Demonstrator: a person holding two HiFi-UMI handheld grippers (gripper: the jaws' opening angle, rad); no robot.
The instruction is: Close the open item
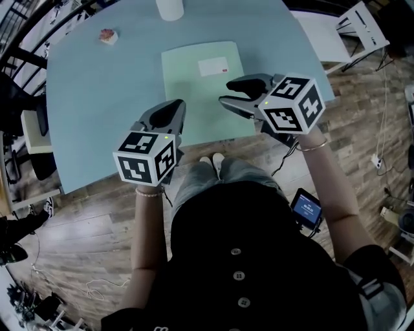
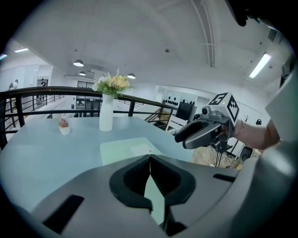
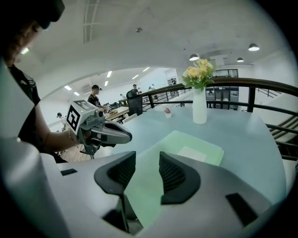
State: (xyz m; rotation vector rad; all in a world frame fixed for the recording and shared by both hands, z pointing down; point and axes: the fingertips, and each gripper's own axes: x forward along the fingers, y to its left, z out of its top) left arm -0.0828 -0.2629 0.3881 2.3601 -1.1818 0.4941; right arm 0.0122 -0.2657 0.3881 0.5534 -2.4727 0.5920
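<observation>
The pale green folder [image 1: 202, 84] lies flat and closed on the counter [image 1: 97, 110]. Beyond the folder a white vase [image 2: 106, 119] holds flowers [image 2: 111, 84]. Left of the vase, a small pot [image 1: 108, 36] holds a pink plant. Over the folder's near edge, the left tongs [image 2: 150, 160] are clenched on nothing and the right tongs [image 3: 146, 166] are released and empty.

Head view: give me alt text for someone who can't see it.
A person holds two grippers over the near edge of a light blue table where a pale green folder lies flat. The left gripper is shut, the right gripper open and empty. A white vase and small potted plant stand farther back.
</observation>
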